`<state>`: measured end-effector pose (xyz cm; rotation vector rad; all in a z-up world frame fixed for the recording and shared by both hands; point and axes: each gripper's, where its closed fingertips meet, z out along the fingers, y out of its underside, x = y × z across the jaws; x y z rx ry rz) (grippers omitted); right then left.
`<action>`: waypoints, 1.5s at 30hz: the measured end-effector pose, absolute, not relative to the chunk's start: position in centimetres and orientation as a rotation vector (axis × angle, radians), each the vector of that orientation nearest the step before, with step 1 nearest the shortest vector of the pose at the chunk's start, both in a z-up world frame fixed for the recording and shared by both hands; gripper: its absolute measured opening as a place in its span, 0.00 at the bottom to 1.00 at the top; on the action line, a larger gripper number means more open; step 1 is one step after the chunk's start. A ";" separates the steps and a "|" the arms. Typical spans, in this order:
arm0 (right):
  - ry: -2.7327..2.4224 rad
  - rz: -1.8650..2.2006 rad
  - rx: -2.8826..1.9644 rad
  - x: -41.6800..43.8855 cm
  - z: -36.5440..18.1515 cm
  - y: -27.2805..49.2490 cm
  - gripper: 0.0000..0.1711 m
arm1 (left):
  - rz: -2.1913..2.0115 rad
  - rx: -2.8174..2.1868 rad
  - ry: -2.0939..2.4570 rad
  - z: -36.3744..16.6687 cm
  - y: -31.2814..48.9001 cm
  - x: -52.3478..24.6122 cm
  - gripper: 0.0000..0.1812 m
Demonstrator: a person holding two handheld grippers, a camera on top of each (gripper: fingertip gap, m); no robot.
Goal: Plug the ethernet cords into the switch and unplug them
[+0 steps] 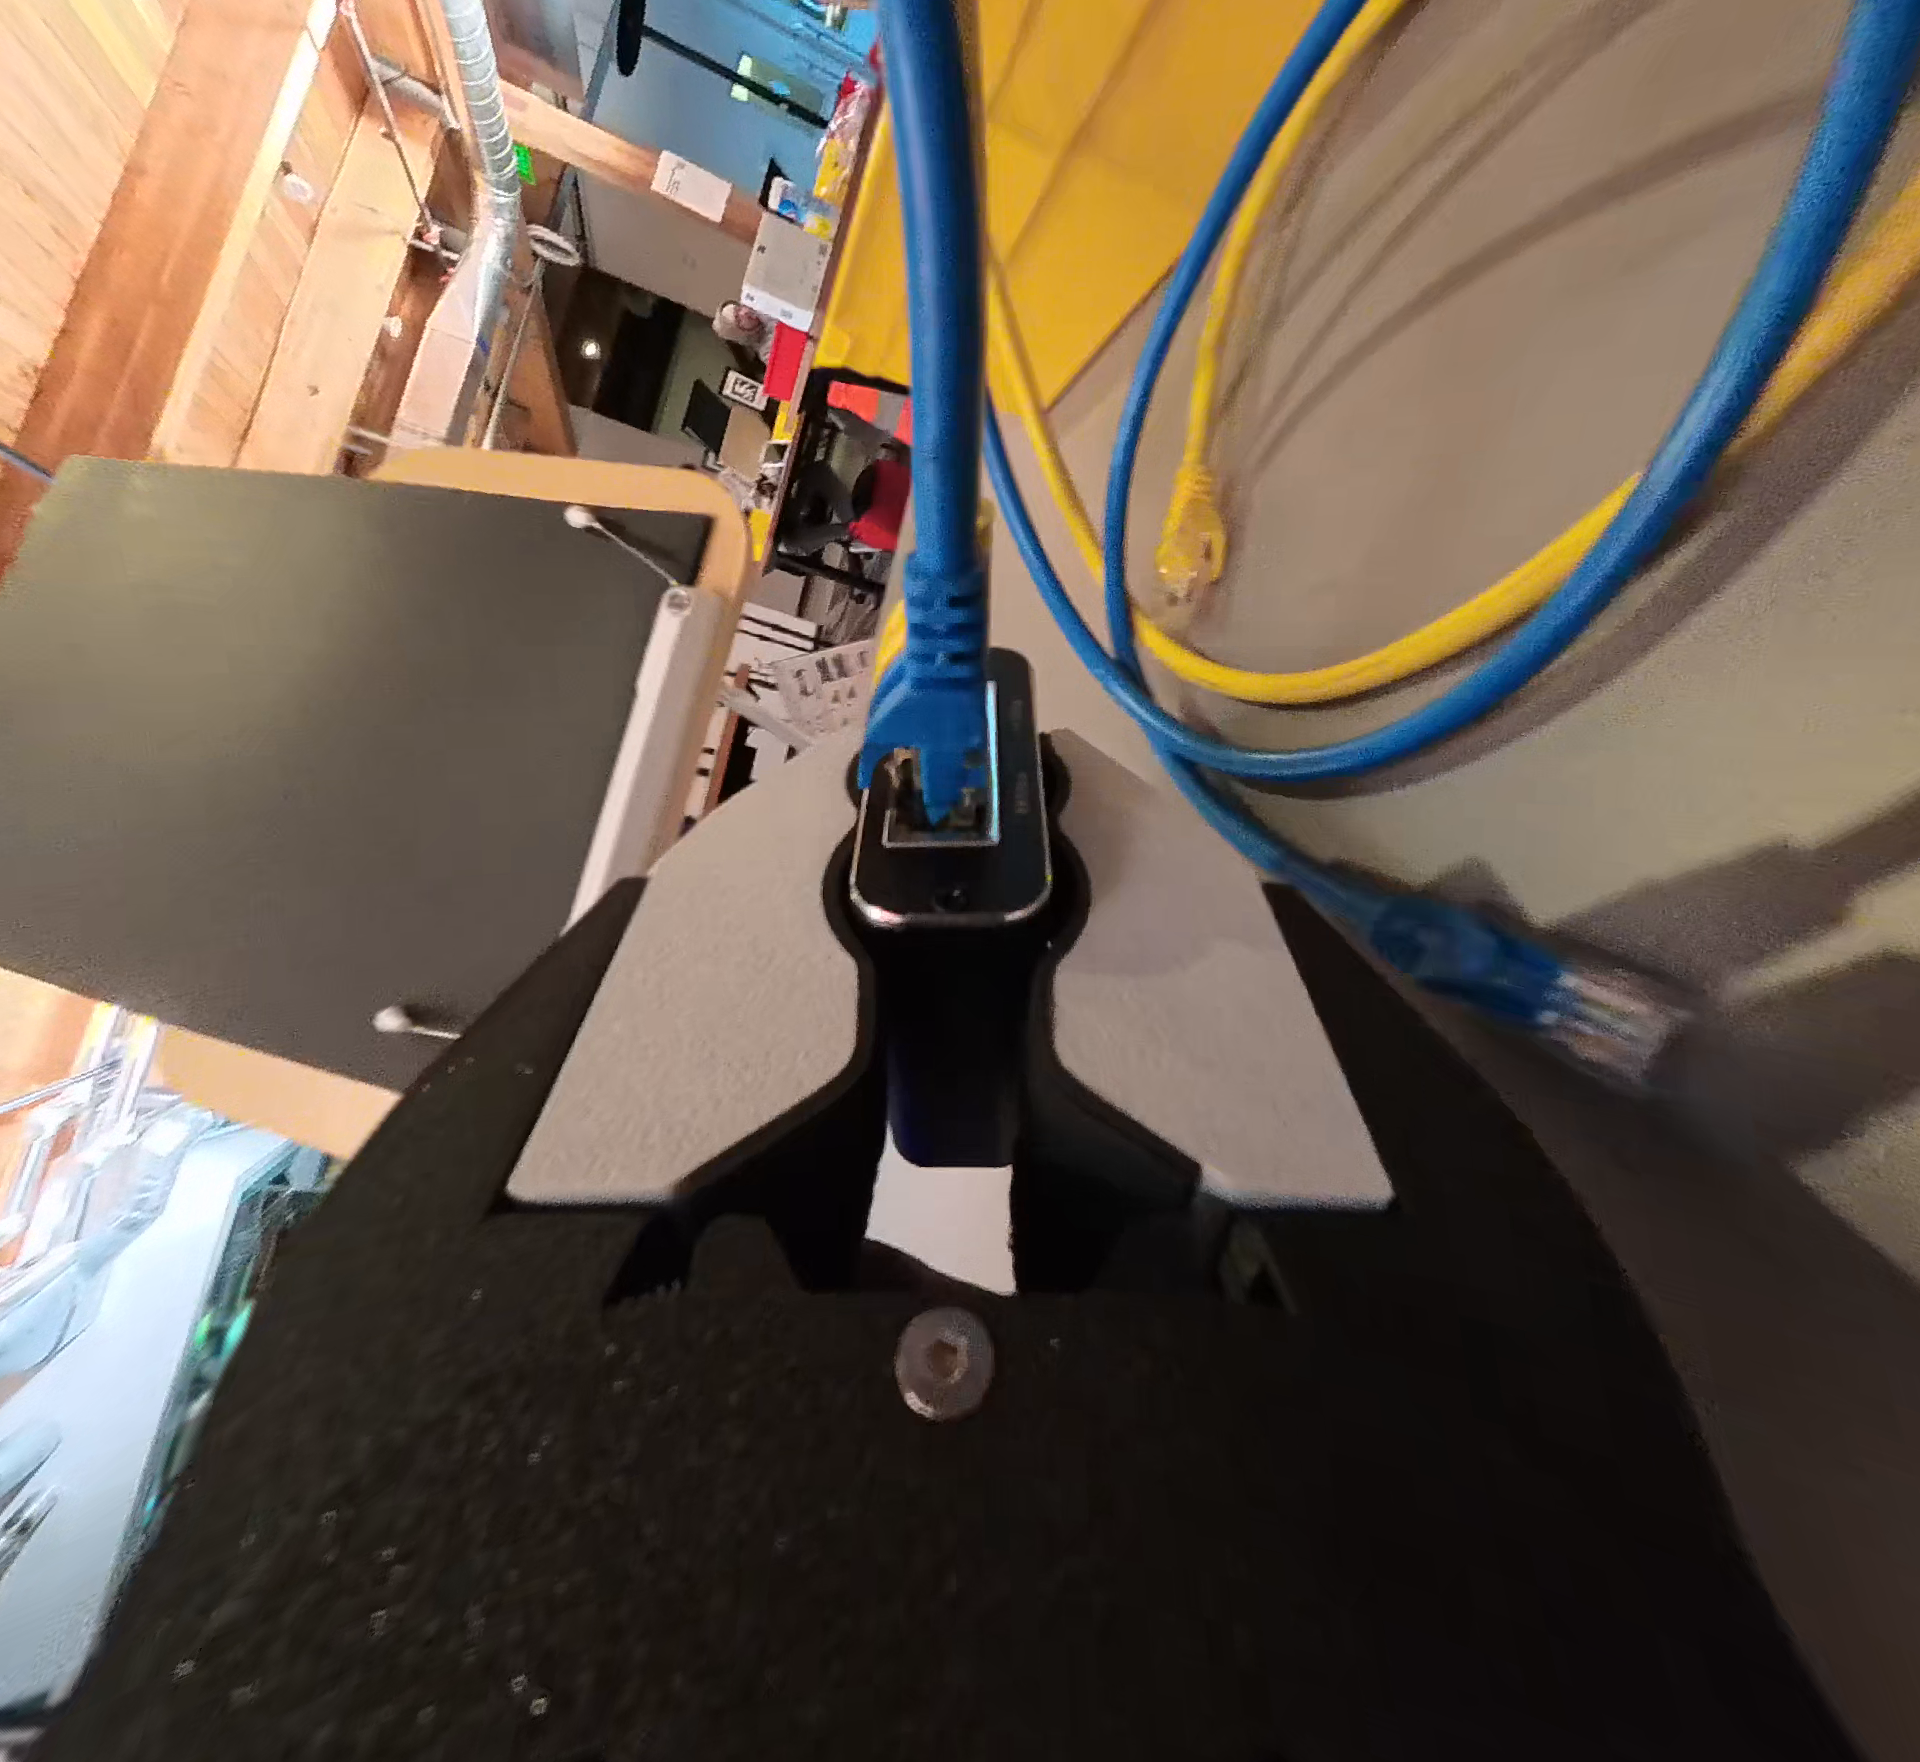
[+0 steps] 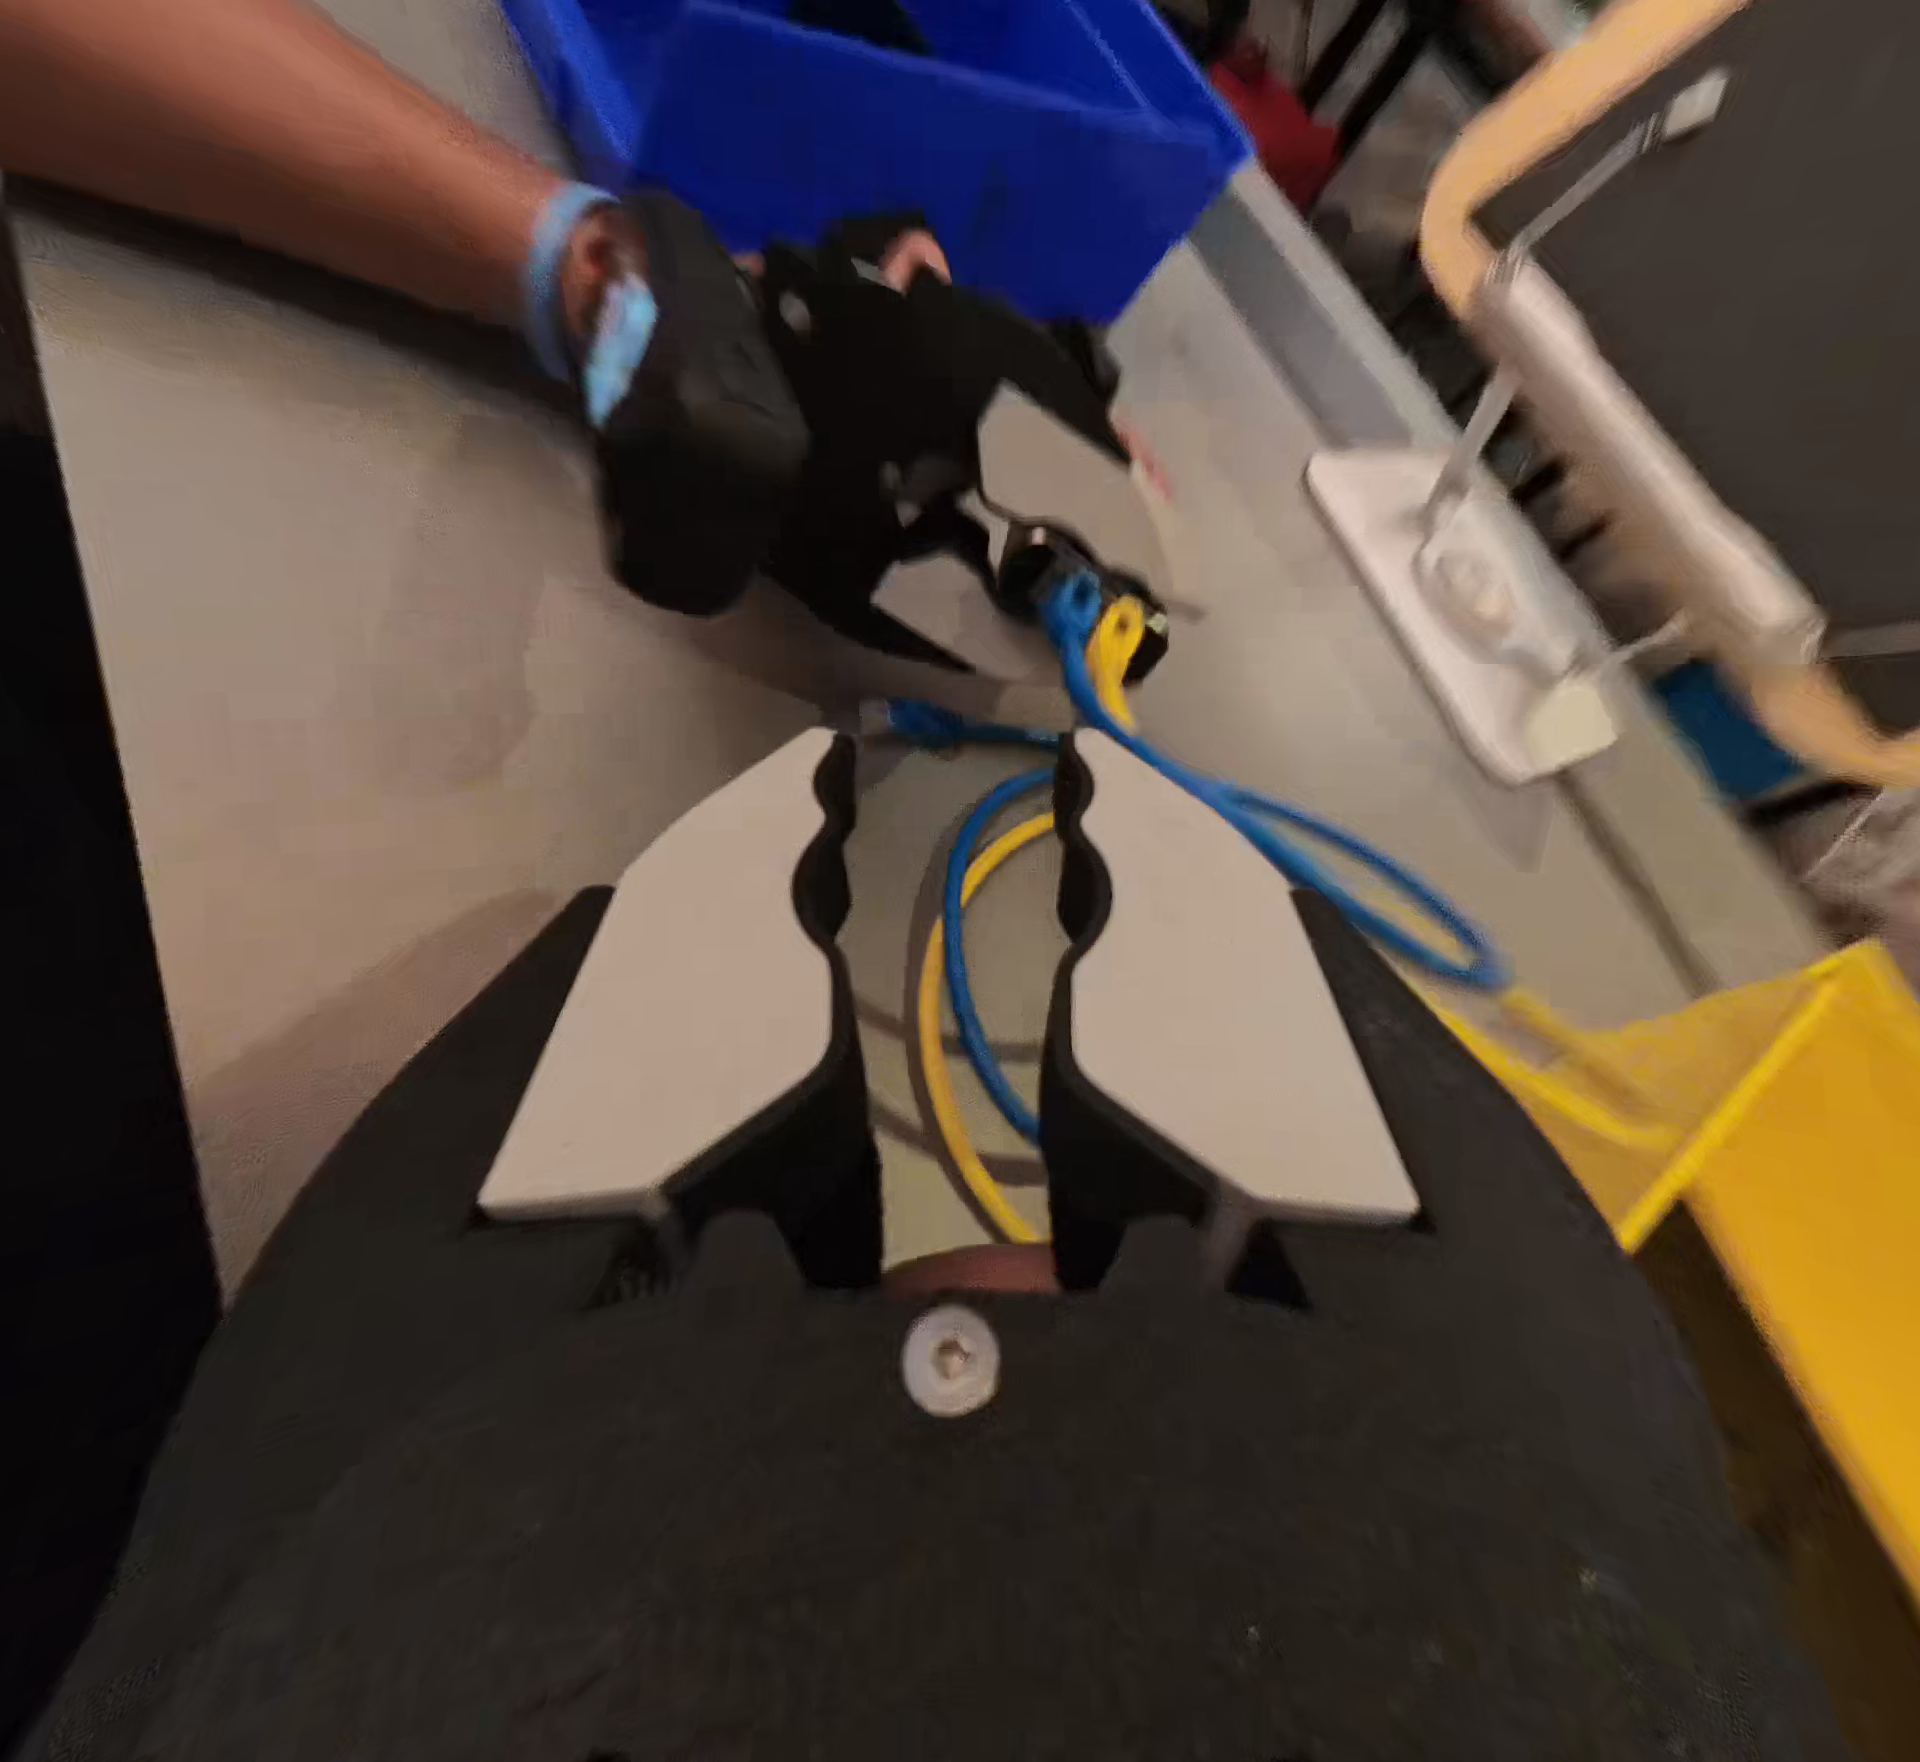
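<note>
My left gripper (image 1: 951,777) is shut on a small black switch (image 1: 945,891) and holds it port side forward. A blue ethernet cord's plug (image 1: 930,704) sits in a port. A yellow cord's loose plug (image 1: 1190,538) and a blurred loose blue plug (image 1: 1527,980) lie on the grey table. In the right wrist view the left gripper (image 2: 997,549) holds the switch (image 2: 1039,564) with a blue plug (image 2: 1070,600) and a yellow plug (image 2: 1117,626) in it. My right gripper (image 2: 954,756) is open and empty, above the looped cords (image 2: 966,985), short of the switch.
A blue bin (image 2: 883,102) stands behind the left hand. A yellow bin (image 2: 1766,1193) stands at the right, with the cords running toward it. A black panel with a wooden rim (image 2: 1714,206) and its white metal foot (image 2: 1455,590) stand at the table's edge. My right fingertips sit around 15 centimeters from my left ones.
</note>
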<state>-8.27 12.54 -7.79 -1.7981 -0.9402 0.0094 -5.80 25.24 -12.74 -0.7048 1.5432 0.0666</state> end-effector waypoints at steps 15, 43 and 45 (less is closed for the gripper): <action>-1.726 -0.579 -1.686 -9.5 -12.4 20.8 0.17 | 0.042 -0.761 1.621 -14.5 25.0 -6.5 0.15; -1.695 -0.584 -1.610 -9.4 -13.4 21.2 0.09 | 0.055 -0.827 1.638 -15.2 24.7 -6.7 0.15; -1.678 -0.586 -1.587 -9.2 -12.9 21.3 0.08 | -0.010 -0.835 1.616 -14.9 24.6 -6.6 0.15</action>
